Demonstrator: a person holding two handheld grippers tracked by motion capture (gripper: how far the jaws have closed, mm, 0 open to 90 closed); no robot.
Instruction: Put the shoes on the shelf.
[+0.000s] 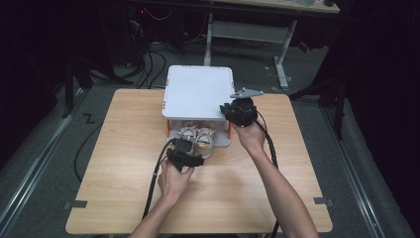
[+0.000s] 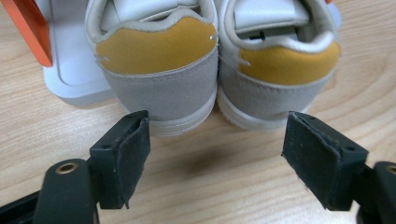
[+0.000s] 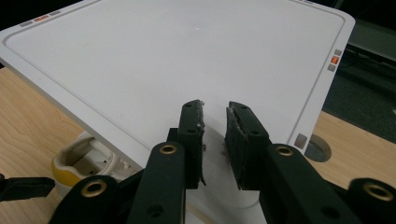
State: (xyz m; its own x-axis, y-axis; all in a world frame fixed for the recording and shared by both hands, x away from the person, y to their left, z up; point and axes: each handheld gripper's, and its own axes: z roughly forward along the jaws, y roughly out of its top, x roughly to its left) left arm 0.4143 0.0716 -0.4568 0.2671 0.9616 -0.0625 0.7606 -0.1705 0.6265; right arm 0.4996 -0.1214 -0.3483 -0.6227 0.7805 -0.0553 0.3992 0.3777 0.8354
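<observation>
Two small sneakers, grey suede at the heel with mustard-yellow heel tabs and white soles, stand side by side on the light wooden surface (image 1: 119, 188). The left sneaker (image 2: 159, 70) and the right sneaker (image 2: 280, 70) touch along their inner sides, heels toward the person, toes tucked under a white plastic box lid (image 1: 198, 91) with rounded corners. There is one such lid, tilted up over a white base with orange corner pieces (image 2: 32, 28); two orange pieces show at the front in the high view.

The left claw (image 2: 215, 154) sits low on the surface just behind the two heels, its two black padded jaws spread wide with nothing between them; the pads touch neither shoe. The right claw (image 3: 215, 140) rests at the near right edge of the lid, its jaws drawn close with only a narrow gap, the lid's rim lying between them. Whether the pads press on that rim I cannot tell.

Two forearms enter from the bottom of the high view, one to each claw.
</observation>
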